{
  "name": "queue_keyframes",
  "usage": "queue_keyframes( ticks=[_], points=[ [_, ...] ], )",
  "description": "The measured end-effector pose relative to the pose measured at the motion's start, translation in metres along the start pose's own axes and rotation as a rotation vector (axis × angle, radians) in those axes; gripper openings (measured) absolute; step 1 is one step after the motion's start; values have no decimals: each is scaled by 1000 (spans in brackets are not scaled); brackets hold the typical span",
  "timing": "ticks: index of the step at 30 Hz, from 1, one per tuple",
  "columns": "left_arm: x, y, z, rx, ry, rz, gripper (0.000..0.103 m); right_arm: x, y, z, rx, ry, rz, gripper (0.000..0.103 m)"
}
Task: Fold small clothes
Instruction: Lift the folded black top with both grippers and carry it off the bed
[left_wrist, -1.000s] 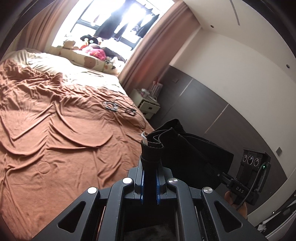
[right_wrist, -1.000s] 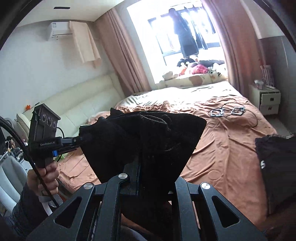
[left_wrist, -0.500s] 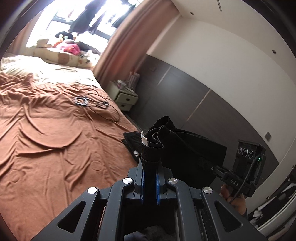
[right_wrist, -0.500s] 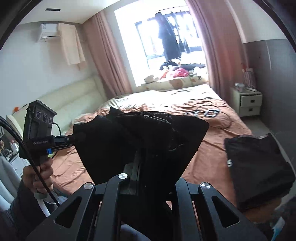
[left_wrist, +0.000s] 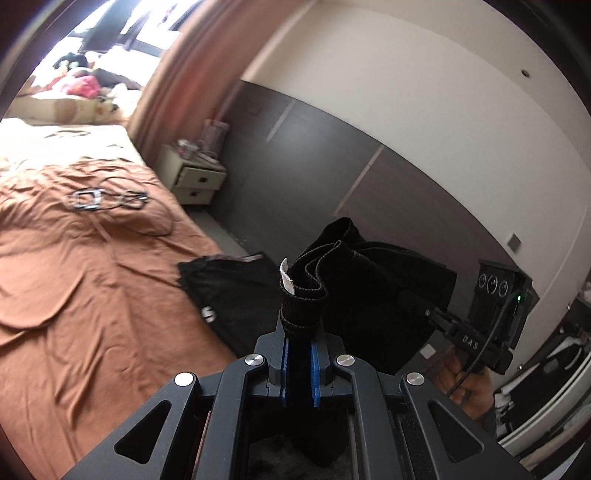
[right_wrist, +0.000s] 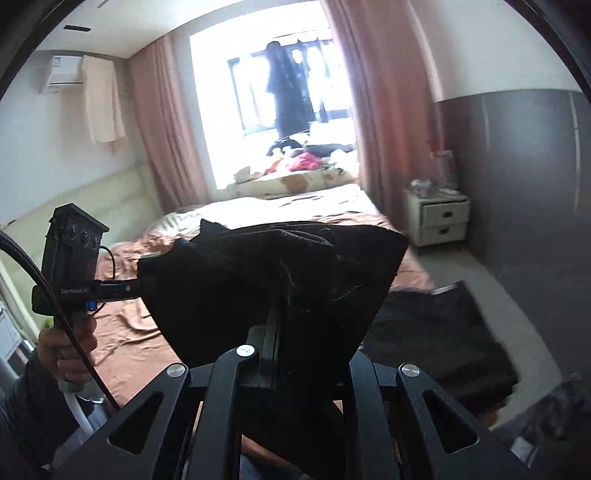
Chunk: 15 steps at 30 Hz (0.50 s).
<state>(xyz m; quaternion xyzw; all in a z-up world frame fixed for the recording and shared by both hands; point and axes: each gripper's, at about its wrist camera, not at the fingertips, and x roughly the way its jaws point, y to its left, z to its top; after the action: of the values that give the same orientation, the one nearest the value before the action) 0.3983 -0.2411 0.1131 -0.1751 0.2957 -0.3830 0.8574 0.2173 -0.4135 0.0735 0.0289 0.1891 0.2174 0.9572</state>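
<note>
Both tools hold one black garment (left_wrist: 373, 291) in the air above the corner of the bed (left_wrist: 85, 280). The left tool (left_wrist: 298, 325) is pinching the bunched waistband, its blue pads (left_wrist: 283, 363) pressed together on the cloth; a white label (left_wrist: 286, 280) sticks up from the band. The right tool (right_wrist: 271, 332) is clamped on another edge of the same garment, and the cloth drapes over its fingers and hides the tips. Between the two tools the garment hangs spread, clear of the bed. A second black garment (left_wrist: 229, 291), folded flat, lies on the brown sheet at the bed's corner, just beneath. A cable (left_wrist: 110, 201) lies further up the sheet. A nightstand (right_wrist: 437, 218) stands beside the bed against the dark wall.
</note>
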Motion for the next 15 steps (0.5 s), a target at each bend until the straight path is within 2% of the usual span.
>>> queue_keyframes(
  ticks=[6,15],
  points=[
    [45,-34,17,56,29,-76,9,-27,1,3,-11,-33,-88,8],
    [106,-70,22,103,97,-130,9,-43,7,-13,18,-42,-164,8]
  ],
)
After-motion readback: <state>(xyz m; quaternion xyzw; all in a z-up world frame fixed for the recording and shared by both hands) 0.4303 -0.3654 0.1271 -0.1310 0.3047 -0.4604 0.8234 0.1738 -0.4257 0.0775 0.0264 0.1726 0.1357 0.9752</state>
